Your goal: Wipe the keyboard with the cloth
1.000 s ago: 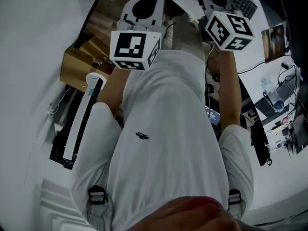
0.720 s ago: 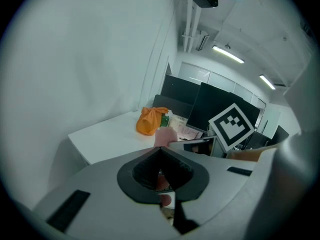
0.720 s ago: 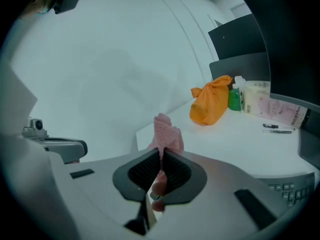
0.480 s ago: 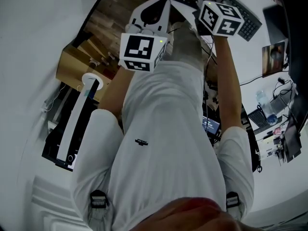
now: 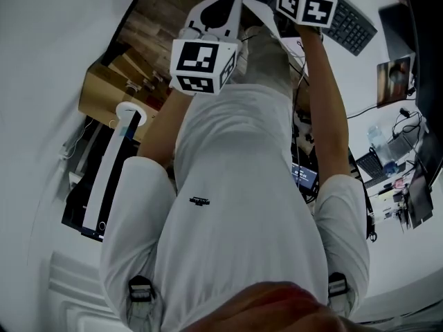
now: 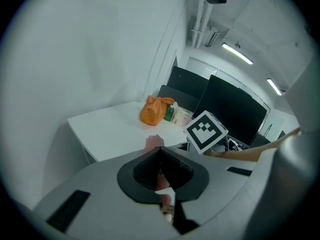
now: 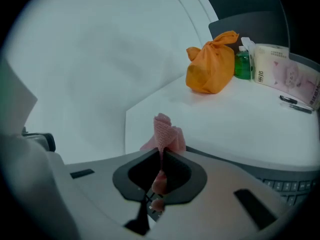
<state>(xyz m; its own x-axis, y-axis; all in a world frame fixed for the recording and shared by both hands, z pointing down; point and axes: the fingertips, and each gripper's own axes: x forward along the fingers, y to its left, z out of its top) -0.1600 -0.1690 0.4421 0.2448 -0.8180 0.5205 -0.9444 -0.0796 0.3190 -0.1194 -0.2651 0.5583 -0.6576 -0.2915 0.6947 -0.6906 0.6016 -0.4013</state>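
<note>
A pink cloth [image 7: 165, 132] sticks up from the tip of my right gripper [image 7: 161, 153], which is shut on it. In the left gripper view, a pink fold of the cloth [image 6: 154, 143] shows at the tip of my left gripper [image 6: 160, 153] and in the slit between its closed jaws. The right gripper's marker cube [image 6: 205, 130] hangs close on its right. The black keyboard [image 5: 351, 26] lies on the white desk [image 7: 235, 124]; its keys [image 7: 289, 186] show just under the right gripper. In the head view both marker cubes [image 5: 202, 64] [image 5: 306, 4] are raised before the person's chest.
An orange tied bag [image 7: 212, 66], a green bottle [image 7: 243, 64], a tissue pack [image 7: 285, 74] and a pen [image 7: 295, 108] stand at the desk's back. Dark monitors [image 6: 230, 109] line the rear. A cardboard box [image 5: 104, 92] and cables [image 5: 387, 158] lie on the floor.
Both grippers have moved forward toward the desk, the right one farther, to over the keyboard's near end. The head view has tilted slightly.
</note>
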